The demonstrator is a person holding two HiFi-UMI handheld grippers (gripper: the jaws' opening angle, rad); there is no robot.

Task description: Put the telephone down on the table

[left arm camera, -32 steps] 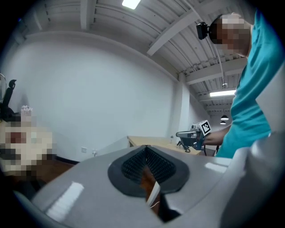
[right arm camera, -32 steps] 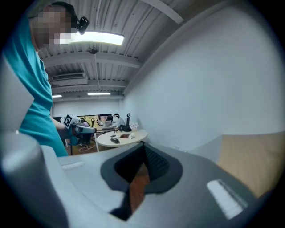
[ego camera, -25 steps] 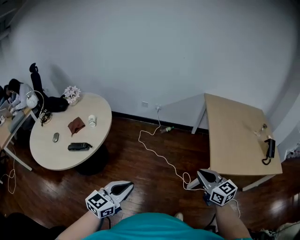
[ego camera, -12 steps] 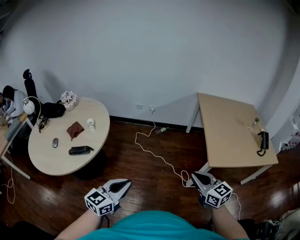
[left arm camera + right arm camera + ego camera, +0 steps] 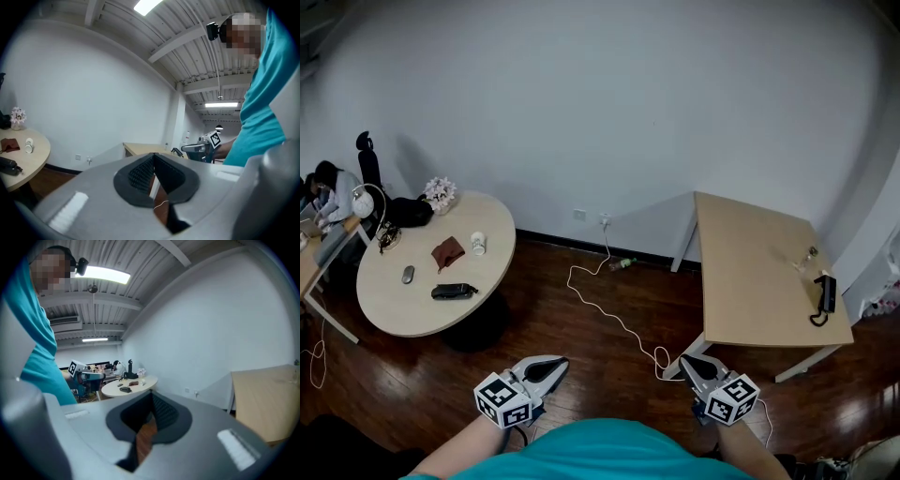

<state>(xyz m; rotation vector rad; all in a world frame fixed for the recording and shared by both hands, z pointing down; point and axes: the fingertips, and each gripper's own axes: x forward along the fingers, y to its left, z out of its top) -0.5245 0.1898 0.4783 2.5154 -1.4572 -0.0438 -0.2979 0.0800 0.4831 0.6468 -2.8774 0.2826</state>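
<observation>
The black telephone (image 5: 822, 298) lies with its coiled cord at the far right edge of the rectangular wooden table (image 5: 750, 281). In the left gripper view the telephone (image 5: 177, 151) shows small on that table, beyond my jaws. My left gripper (image 5: 547, 368) is low at the left, over the dark wood floor, shut and empty. My right gripper (image 5: 691, 365) is near the table's front left leg, also shut with nothing between its tips. Both are well short of the telephone. The left gripper (image 5: 153, 156) and the right gripper (image 5: 152, 395) each show their pads meeting in their own views.
A round table (image 5: 403, 309) at the left carries a brown wallet (image 5: 447, 252), a white cup (image 5: 477, 244), flowers (image 5: 442, 191) and a black case (image 5: 452, 292). A white cable (image 5: 605, 309) snakes over the floor between the tables. A person (image 5: 328, 192) sits at far left.
The head view has shifted, and the right gripper now sits a little lower and further left in the picture. Both grippers stay shut and empty.
</observation>
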